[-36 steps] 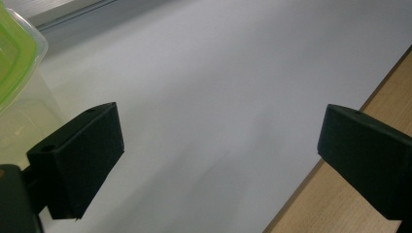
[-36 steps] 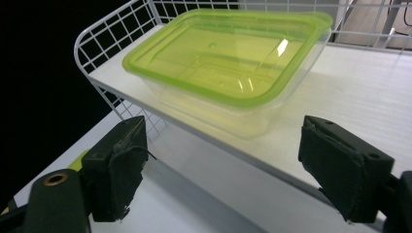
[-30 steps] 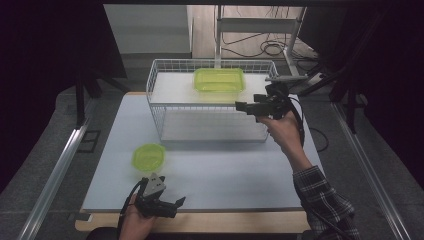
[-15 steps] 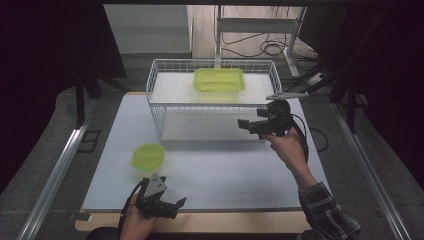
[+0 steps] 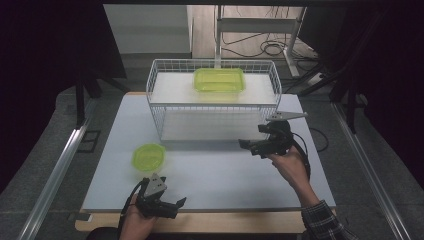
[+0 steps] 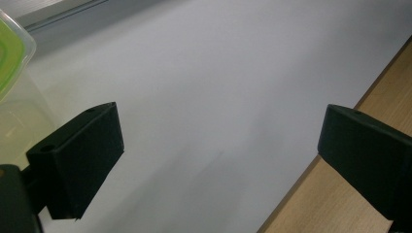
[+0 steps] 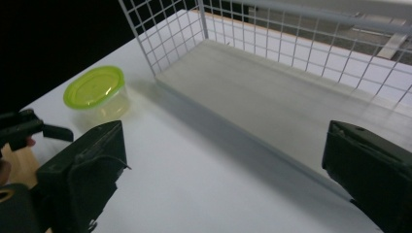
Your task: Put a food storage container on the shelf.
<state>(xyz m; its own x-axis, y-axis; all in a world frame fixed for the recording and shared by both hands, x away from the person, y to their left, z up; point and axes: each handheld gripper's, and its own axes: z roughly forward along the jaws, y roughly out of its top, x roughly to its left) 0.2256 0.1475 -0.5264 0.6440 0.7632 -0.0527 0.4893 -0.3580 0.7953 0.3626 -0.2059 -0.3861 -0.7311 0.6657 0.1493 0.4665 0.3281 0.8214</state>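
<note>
The round green container [image 5: 148,156] sits on the white bench [image 5: 210,175], in the open area in front of the wire rack [image 5: 215,107] and toward the bench's left side. A second, rectangular green container [image 5: 219,79] already rests on the rack's upper shelf, so the round one is likely the next thing to be handled.

The left tongs [image 5: 172,205] hover at the near edge of the bench, just this side of the round container, and are clearly the nearer of the two. Their jaws stand wide apart with nothing between them; in the left gripper view the container's rim [image 6: 12,53] peeks in at the far left, so it lies off to the side of the jaws, not straight ahead.

The right tongs [image 5: 250,146] are well apart from it, low over the bench by the rack's front right corner. Their jaws have just been opening and hold nothing. In the right gripper view the container [image 7: 96,90] lies ahead and to the left.

Being round, the container seems to have no long axis to line up with, though its lid detail is too small to judge.
</note>
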